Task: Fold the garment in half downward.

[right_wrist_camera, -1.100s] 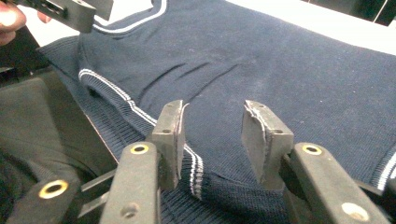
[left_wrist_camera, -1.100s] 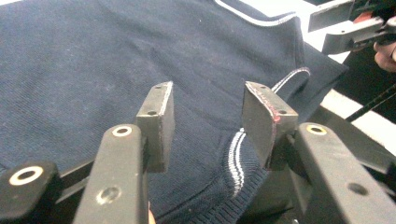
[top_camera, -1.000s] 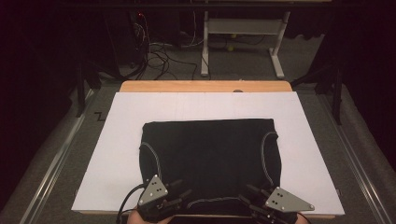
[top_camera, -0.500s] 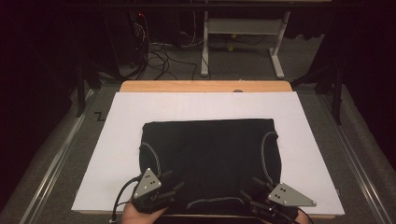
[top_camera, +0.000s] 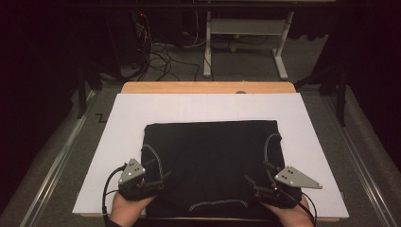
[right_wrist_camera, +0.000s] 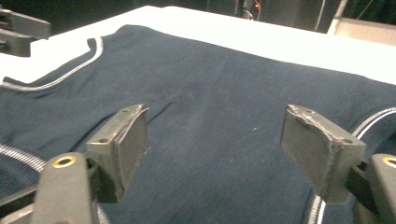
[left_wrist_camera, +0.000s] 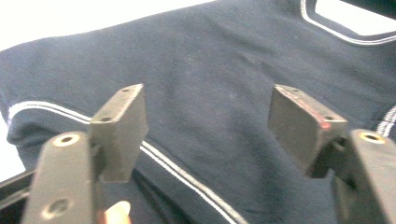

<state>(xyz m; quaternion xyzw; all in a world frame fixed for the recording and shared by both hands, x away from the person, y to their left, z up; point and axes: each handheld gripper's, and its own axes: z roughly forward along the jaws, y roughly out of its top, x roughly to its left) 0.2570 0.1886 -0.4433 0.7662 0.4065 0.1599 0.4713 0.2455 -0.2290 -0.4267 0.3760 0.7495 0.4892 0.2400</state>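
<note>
A dark navy garment [top_camera: 213, 161] with white piping lies flat on the white board [top_camera: 208, 106]. My left gripper [top_camera: 160, 171] hovers over its near left corner, jaws wide apart after just opening. In the left gripper view the fabric [left_wrist_camera: 210, 56] lies below the left gripper [left_wrist_camera: 210, 107], and neither pad presses on it. My right gripper [top_camera: 257, 173] is at the near right corner and has also just been opening. In the right gripper view the cloth [right_wrist_camera: 210, 70] stretches out under the right gripper [right_wrist_camera: 215, 126], and nothing is pinched between the pads.
The board rests on a wooden table [top_camera: 208, 87] with bare margins left and right of the garment. Beyond the far edge are floor cables [top_camera: 161, 52] and a white desk frame [top_camera: 246, 33]. The left gripper [right_wrist_camera: 18, 28] shows at the upper left of the right gripper view.
Both grippers have spread their jaws. The left hand slid left and away from the near edge; the right hand drifted right. The garment stays flat.
</note>
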